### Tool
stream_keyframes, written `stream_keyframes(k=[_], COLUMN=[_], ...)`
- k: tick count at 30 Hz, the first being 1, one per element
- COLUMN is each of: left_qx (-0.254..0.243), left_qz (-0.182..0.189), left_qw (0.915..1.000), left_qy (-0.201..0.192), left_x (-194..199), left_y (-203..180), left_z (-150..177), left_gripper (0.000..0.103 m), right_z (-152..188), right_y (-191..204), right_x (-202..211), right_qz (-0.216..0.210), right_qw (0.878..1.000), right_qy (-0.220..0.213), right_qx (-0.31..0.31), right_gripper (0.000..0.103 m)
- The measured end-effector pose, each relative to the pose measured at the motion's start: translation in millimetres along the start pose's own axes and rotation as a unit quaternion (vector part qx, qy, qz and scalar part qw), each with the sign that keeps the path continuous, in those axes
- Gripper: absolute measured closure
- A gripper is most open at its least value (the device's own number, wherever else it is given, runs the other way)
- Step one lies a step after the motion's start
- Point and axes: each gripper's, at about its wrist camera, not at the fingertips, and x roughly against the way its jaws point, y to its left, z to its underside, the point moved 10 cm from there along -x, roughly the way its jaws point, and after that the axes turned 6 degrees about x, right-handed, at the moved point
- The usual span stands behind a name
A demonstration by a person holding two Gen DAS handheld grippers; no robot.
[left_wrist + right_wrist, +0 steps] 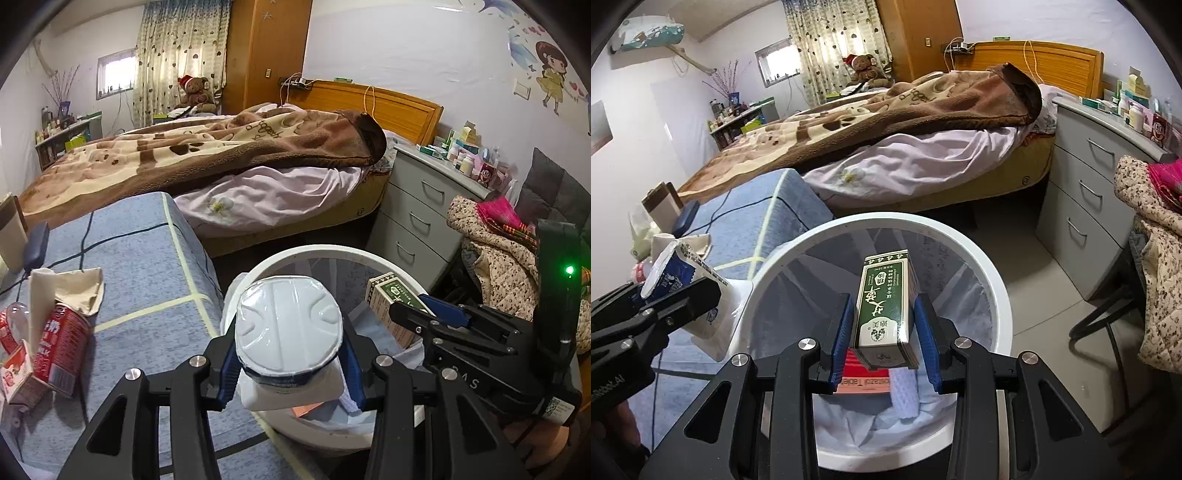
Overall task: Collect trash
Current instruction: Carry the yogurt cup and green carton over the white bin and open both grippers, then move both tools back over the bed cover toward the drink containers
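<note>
My left gripper (290, 363) is shut on a white yogurt cup (288, 332) with a foil lid, held at the left rim of the white trash bin (332, 254). My right gripper (884, 341) is shut on a green and white carton box (886, 306), held over the bin's (993, 273) opening. Inside the bin lie a red box (862, 376) and a white roll (905, 395) on the liner. The left gripper with the cup (683, 273) shows at the left of the right wrist view. The right gripper with the box (391, 299) shows in the left wrist view.
A blue-covered table (147, 266) at the left bears a red can (62, 343), crumpled tissue (66, 288), a small pink carton (14, 373) and a dark case (37, 243). A bed (221, 166) lies behind, a grey drawer chest (421, 214) and a chair with clothes (509, 258) at the right.
</note>
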Motion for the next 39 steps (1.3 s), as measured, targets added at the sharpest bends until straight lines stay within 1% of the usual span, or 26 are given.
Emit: stream_keyframes(k=[3,5,6,9,11,12,13,24,28,30,32,39], left_qx=[0.003,0.003,0.006,0.016,0.017,0.019,0.02,0.044,0.042,0.049,0.057,0.091], left_qz=[0.004,0.006,0.003,0.005,-0.001,-0.003,-0.005,-0.03,-0.055,-0.059,-0.07,-0.101], left_qw=[1.0,1.0,1.0,0.9999,0.9998,0.9998,0.9998,0.9981,0.9968,0.9962,0.9949,0.989], left_qy=[0.005,0.003,0.001,0.0,-0.001,-0.002,-0.005,-0.031,-0.04,-0.042,-0.046,-0.059], left_x=[-4.6,-4.9,-4.6,-2.0,0.8,3.0,5.5,43.4,57.6,64.8,71.7,98.6], left_y=[-1.3,-0.9,1.4,6.5,11.6,13.8,15.6,49.0,65.9,76.2,88.2,140.9], left_z=[0.7,0.2,-0.1,0.3,0.7,0.9,0.8,0.9,3.7,6.6,8.7,20.5], left_gripper=[0.056,0.048,0.042,0.041,0.041,0.041,0.041,0.041,0.041,0.041,0.041,0.041], right_z=[1.9,3.7,3.6,3.3,2.3,1.5,1.0,-9.8,-12.5,-13.4,-15.2,-18.6], right_y=[-3.8,-4.6,-5.7,-5.1,-3.7,-2.6,-1.3,24.6,38.4,47.0,58.6,97.3], right_x=[-1.3,-1.3,-2.7,-2.9,-0.7,0.2,1.4,12.5,13.5,13.2,12.5,9.0], right_qz=[0.007,0.016,0.018,0.019,0.019,0.017,0.015,0.002,-0.008,-0.015,-0.024,-0.053], right_qw=[1.0,1.0,1.0,1.0,1.0,1.0,1.0,1.0,0.999,0.999,0.999,0.997], right_qy=[0.002,0.006,0.007,0.007,0.002,0.0,-0.002,-0.022,-0.029,-0.031,-0.034,-0.038], right_qx=[0.001,0.004,0.005,0.005,0.004,0.004,0.004,0.015,0.021,0.024,0.028,0.05], right_gripper=[0.067,0.067,0.067,0.066,0.061,0.053,0.046,0.046,0.046,0.046,0.046,0.046])
